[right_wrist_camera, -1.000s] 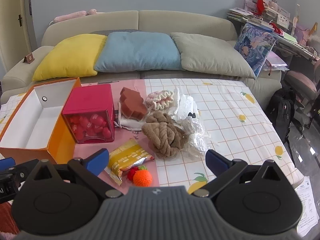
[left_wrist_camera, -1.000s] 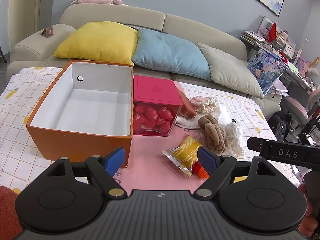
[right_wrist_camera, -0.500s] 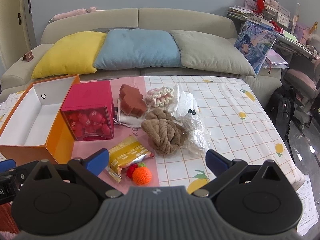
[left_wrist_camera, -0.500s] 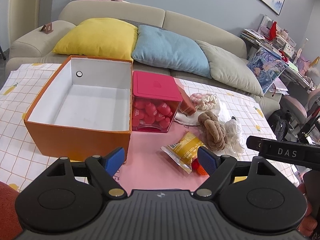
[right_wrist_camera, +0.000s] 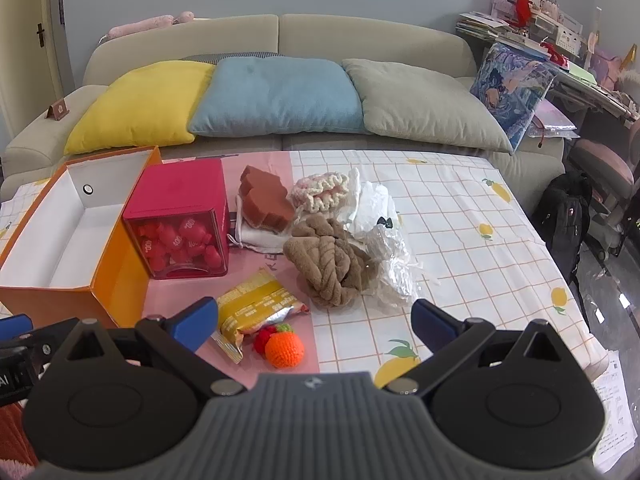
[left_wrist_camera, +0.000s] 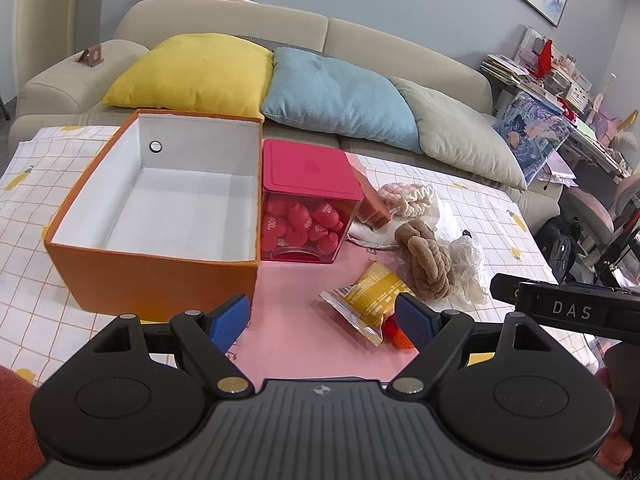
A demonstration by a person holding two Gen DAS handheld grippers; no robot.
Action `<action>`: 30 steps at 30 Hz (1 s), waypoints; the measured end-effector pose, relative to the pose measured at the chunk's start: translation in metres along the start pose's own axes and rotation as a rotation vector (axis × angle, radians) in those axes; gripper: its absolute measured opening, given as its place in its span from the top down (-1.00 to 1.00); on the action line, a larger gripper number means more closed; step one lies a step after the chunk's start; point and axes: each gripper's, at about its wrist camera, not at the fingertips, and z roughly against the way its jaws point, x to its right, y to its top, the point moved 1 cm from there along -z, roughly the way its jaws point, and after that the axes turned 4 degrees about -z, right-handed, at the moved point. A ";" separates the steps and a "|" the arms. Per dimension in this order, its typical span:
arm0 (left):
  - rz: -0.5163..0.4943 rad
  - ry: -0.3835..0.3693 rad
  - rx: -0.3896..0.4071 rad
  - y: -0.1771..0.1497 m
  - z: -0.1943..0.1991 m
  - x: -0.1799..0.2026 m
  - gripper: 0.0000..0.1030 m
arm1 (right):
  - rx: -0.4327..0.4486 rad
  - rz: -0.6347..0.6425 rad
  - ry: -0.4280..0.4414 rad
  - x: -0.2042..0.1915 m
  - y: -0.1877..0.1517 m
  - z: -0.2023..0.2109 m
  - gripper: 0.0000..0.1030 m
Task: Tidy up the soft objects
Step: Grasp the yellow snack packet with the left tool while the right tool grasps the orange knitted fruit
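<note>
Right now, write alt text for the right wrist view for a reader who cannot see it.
The open right gripper hovers over a table of soft items: a brown knotted plush, a crocheted orange and a yellow snack packet. An empty orange box sits left, beside a red-lidded container.

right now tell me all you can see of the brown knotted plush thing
The brown knotted plush rope is a thick fuzzy cord tied into a loose lumpy knot. It lies flat on the checked tablecloth, where the cloth meets the pink mat. Crinkled clear plastic wrap presses against its right side; the yellow snack packet lies just in front of it. Nothing grips it.
</note>
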 end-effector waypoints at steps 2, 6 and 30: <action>-0.022 -0.014 -0.005 0.002 -0.005 0.004 -0.88 | -0.004 0.007 -0.001 0.000 0.000 -0.003 -0.95; -0.087 -0.051 -0.021 0.007 -0.020 0.014 -0.87 | 0.007 0.032 0.011 0.004 0.000 -0.015 -0.95; -0.538 -0.156 -0.245 0.002 -0.182 0.065 -0.70 | -0.144 0.061 0.121 0.038 -0.003 -0.136 -0.23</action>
